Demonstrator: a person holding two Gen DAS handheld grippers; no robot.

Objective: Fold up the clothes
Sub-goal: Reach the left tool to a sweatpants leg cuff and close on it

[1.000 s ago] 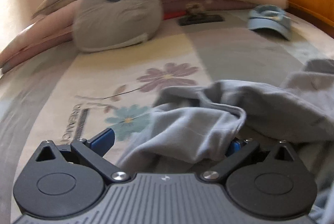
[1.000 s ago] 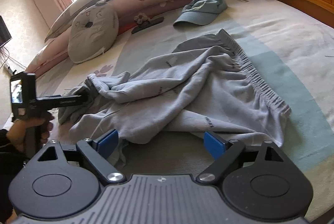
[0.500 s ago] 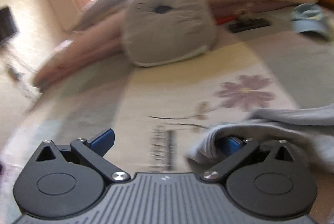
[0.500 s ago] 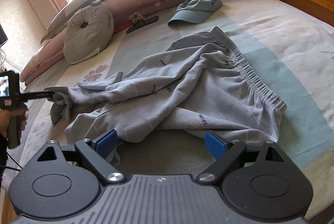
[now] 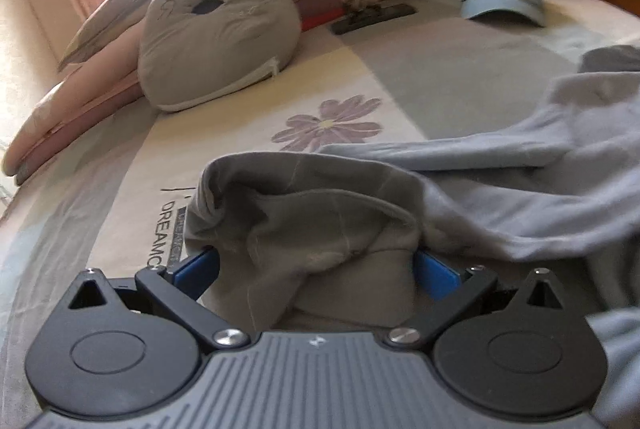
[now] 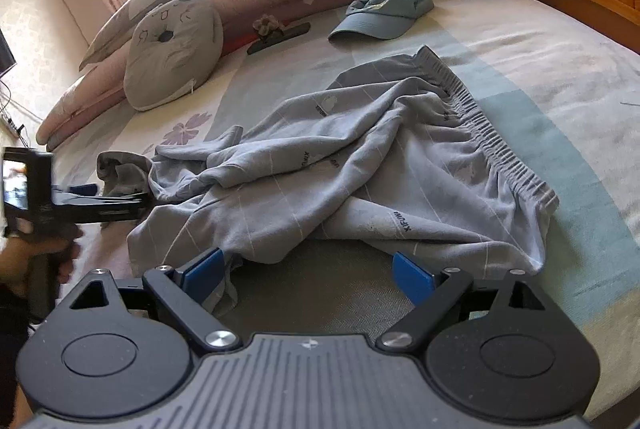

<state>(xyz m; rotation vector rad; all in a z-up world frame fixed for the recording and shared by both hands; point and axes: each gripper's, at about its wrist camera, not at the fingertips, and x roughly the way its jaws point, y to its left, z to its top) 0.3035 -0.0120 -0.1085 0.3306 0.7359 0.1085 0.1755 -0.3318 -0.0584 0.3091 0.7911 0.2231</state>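
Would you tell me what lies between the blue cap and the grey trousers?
Only bare bedsheet separates the cap from the trousers, clearest in the right wrist view.

Grey-blue trousers (image 6: 360, 173) with thin pale stripes and small dark lettering are spread crumpled on the bed (image 6: 540, 41). Elastic waistband (image 6: 496, 145) is gathered at the right side. Legs are twisted over each other; one leg end (image 5: 304, 221) is bunched and raised at left.

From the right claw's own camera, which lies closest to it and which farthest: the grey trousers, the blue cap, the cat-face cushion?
1. Grey trousers, just ahead of the right claw.
2. Cat-face cushion, far left.
3. Blue cap, far right; nearly level with the cushion, so that order is uncertain.
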